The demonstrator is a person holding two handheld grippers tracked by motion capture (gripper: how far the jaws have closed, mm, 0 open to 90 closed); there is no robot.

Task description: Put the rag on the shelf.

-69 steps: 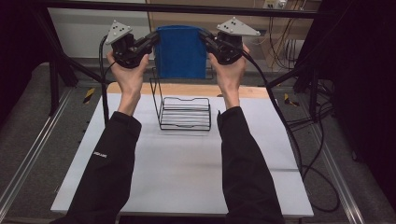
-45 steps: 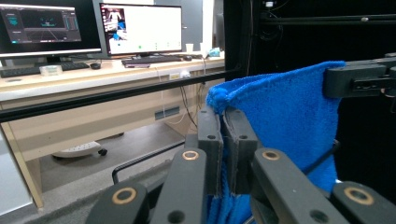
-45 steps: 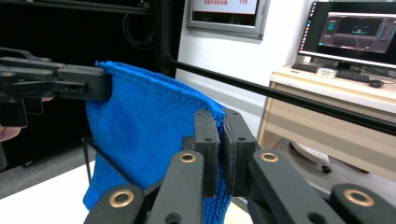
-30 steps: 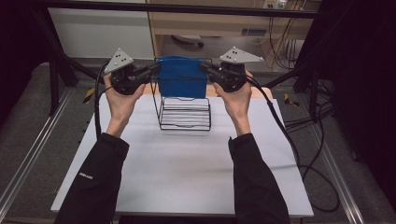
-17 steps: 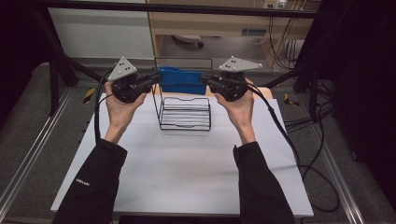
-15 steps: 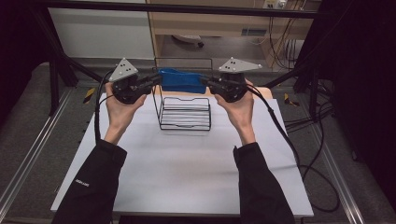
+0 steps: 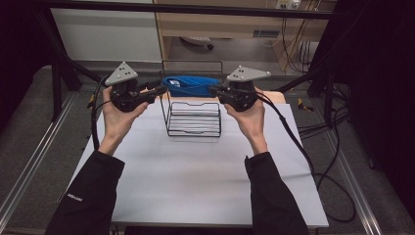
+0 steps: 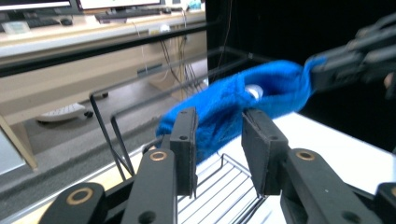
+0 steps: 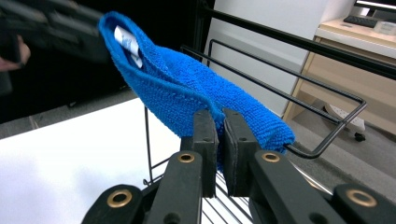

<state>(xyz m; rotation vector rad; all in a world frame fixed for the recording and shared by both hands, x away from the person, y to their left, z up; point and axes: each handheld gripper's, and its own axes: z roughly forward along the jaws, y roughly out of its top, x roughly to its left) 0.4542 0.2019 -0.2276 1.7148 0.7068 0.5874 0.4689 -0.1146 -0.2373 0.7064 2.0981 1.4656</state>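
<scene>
- Between the two tools hangs a blue cloth [image 7: 190,85], stretched over the back rail of a black wire rack [image 7: 194,119] that stands on the counter [image 7: 195,171].
- Left tool [image 7: 159,90]: its jaws stand apart in the left gripper view, with the cloth [image 8: 233,109] just beyond them; whether the pads touch it I cannot tell.
- Right tool [image 7: 215,90]: jaws nearly together and clamped on the cloth's edge [image 9: 196,93] in the right gripper view, with the rack's rail [image 9: 289,88] just behind.
- The rack's upright wires and rail stand directly under and behind both tools, so the cloth drapes against them.
- Compared with 2.3 s ago, the cloth has dropped from a tall spread sheet to a low bunched band, and both hands have come down and toward the person.
- The counter is plain white with a tan strip at its far edge; beyond it are a wooden shelf unit [image 7: 235,29], cables and a grey floor.
</scene>
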